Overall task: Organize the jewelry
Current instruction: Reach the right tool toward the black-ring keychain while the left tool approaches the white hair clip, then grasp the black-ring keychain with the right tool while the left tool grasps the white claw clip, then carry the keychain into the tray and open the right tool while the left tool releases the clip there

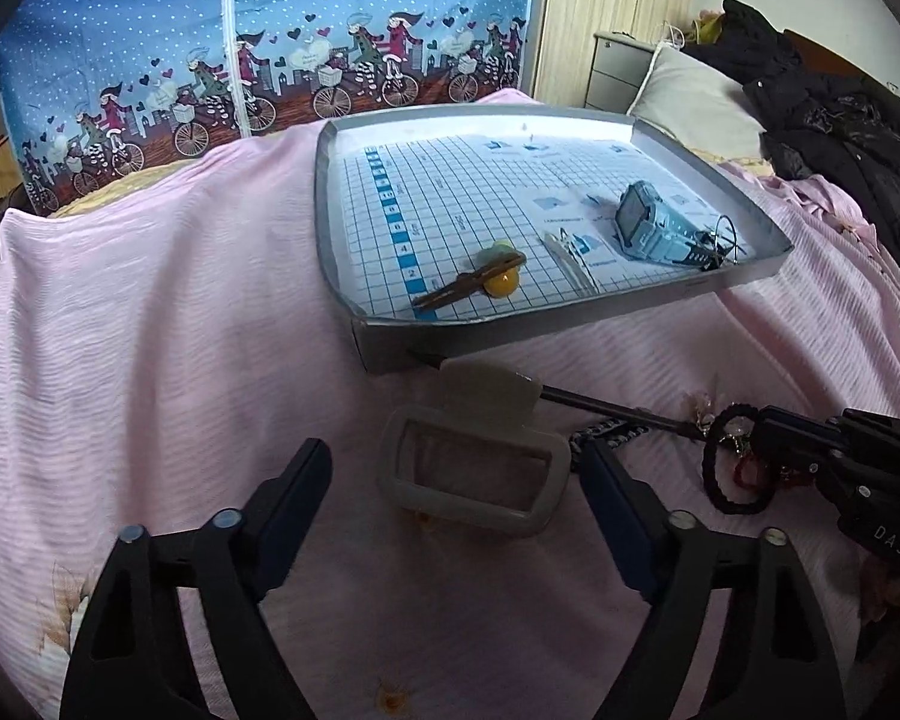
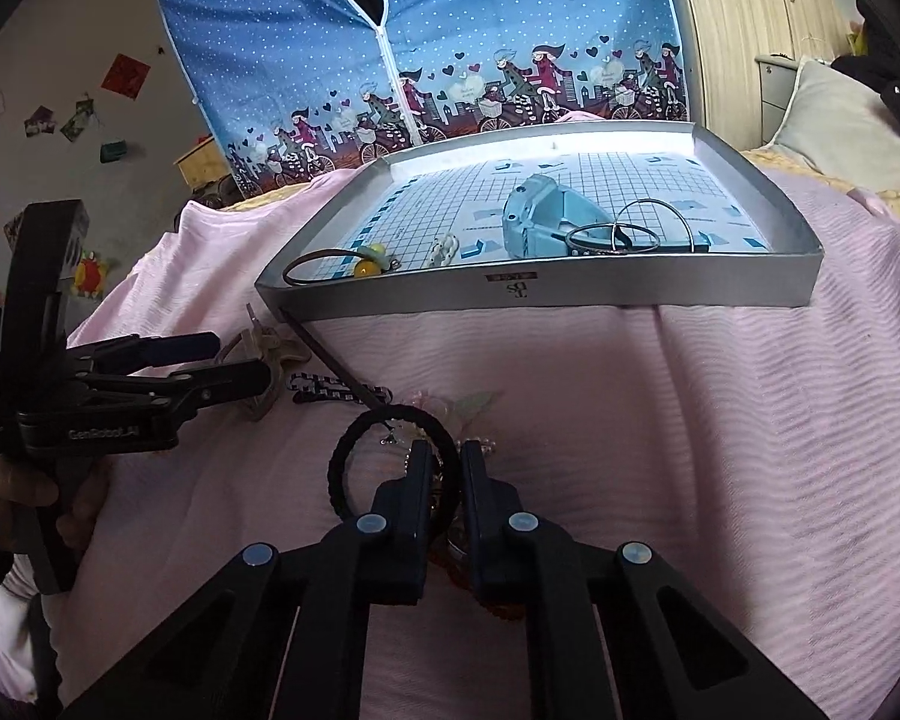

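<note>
**A:** How did the jaws stand?

**B:** My right gripper [image 2: 447, 462] had its jaws nearly together, pinching the black hair tie [image 2: 390, 450] at its right side, with the loop lying on the pink bedspread [image 2: 720, 420]. My left gripper [image 1: 456, 474] had its jaws spread wide, one on each side of the beige claw clip [image 1: 474, 468], touching neither side as far as I could see.

**A:** And around them?

**B:** Between the two grippers lay a black-and-white patterned clip [image 2: 336, 387], and across it a thin dark stick [image 2: 330, 360] that ran up to the near corner of the grey tray [image 2: 570, 294]. The tray sat on the bed just beyond. In it I saw a pale blue watch [image 2: 546, 222], thin wire hoops [image 2: 630, 234] leaning against it, a small white clip [image 2: 444, 249], and a brown band with a yellow bead [image 2: 363, 267] at the left end.

**A:** Behind the tray?

**B:** A blue fabric wardrobe [image 2: 480, 30] printed with cyclists.
</note>
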The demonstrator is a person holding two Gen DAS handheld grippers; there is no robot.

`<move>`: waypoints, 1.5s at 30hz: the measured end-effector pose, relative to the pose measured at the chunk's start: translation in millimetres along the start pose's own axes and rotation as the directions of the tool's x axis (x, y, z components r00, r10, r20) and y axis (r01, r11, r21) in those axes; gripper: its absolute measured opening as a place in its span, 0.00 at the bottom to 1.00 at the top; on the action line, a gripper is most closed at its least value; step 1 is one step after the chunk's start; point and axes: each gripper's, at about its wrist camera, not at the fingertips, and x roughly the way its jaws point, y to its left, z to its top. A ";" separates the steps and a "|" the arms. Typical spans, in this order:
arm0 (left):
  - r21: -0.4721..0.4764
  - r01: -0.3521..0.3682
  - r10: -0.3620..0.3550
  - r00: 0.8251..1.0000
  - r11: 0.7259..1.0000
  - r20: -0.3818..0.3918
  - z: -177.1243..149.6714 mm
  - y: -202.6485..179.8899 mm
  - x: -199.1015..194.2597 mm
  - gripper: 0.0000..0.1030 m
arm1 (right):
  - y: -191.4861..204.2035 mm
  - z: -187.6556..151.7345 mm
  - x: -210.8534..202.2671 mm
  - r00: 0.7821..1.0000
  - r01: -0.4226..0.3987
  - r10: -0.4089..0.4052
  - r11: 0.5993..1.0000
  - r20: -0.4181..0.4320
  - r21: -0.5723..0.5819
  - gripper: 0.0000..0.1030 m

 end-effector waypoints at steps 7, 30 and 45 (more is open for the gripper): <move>0.007 0.039 -0.039 0.999 0.999 0.003 -0.6 -1.2 0.7 0.56 | -1.6 0.8 -5.6 1.000 -0.011 0.011 1.000 0.025 0.007 0.06; -0.136 0.094 -0.069 0.981 0.986 0.180 14.5 -17.6 -51.6 0.56 | -28.2 20.1 -52.5 0.954 -0.048 0.001 0.988 0.298 0.149 0.06; -0.166 0.023 0.007 0.985 0.986 0.174 92.7 -34.3 7.6 0.56 | -96.2 75.4 -30.0 0.915 0.003 -0.115 0.961 0.388 0.277 0.06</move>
